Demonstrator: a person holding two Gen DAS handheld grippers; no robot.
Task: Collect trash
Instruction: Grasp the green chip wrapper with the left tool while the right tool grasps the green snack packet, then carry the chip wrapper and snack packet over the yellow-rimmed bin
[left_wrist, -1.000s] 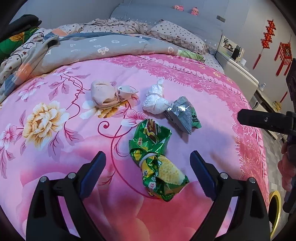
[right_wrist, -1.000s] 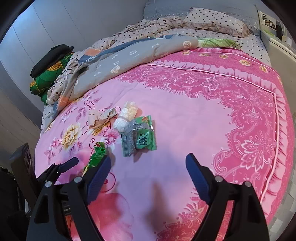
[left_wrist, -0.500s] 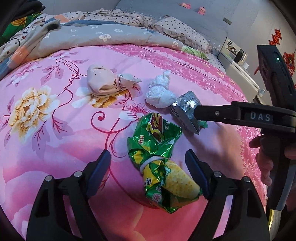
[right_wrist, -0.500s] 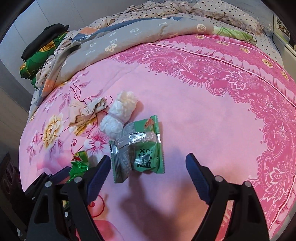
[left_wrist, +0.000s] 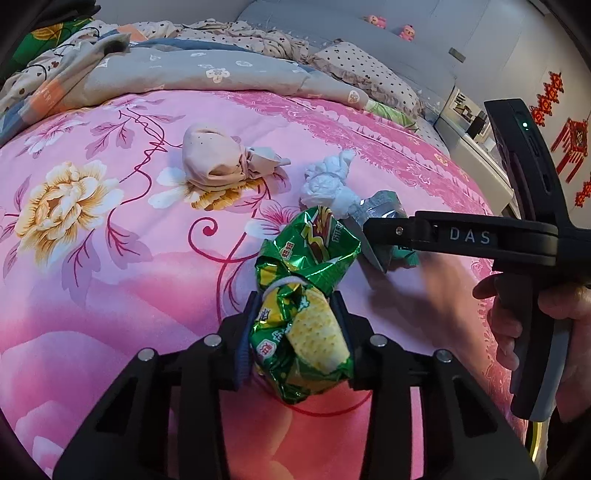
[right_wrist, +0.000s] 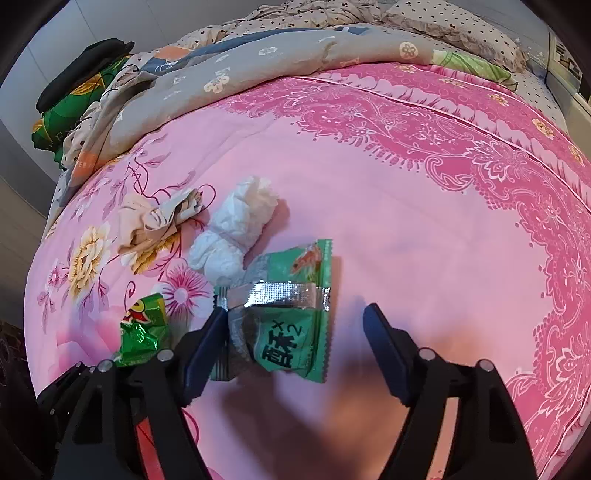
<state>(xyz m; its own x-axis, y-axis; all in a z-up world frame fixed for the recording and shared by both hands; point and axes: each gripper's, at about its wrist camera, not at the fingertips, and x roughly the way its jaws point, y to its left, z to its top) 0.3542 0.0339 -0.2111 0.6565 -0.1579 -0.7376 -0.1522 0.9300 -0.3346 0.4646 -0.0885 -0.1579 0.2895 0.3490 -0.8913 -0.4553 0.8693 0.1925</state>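
My left gripper (left_wrist: 295, 321) is pinching the knotted green snack bag (left_wrist: 303, 295), both pads pressed into its crumpled lower half while the upper half flares out past the tips onto the pink bedspread (left_wrist: 110, 277). My right gripper (right_wrist: 295, 336) is spread wide, straddling the green-and-silver wrapper (right_wrist: 280, 321); its left finger touches the wrapper's silver edge, and its right finger stands clear of the green side.

Just beyond the wrapper on the far left lies a white crumpled tissue (right_wrist: 232, 236), touching or nearly touching the wrapper's far corner. Farther left sits a beige knotted cloth bundle (right_wrist: 155, 221). A grey floral quilt (right_wrist: 258, 62) is heaped along the far edge of the bed.

The risks, as I judge them: the wrapper is flat and slick, so closing on it may fold it or squirt it sideways, or catch the bedspread instead. The snack bag is puffy foil held low, so it could slide out on lifting. With both tools this near, the right gripper's body could knock the bag's flared top.
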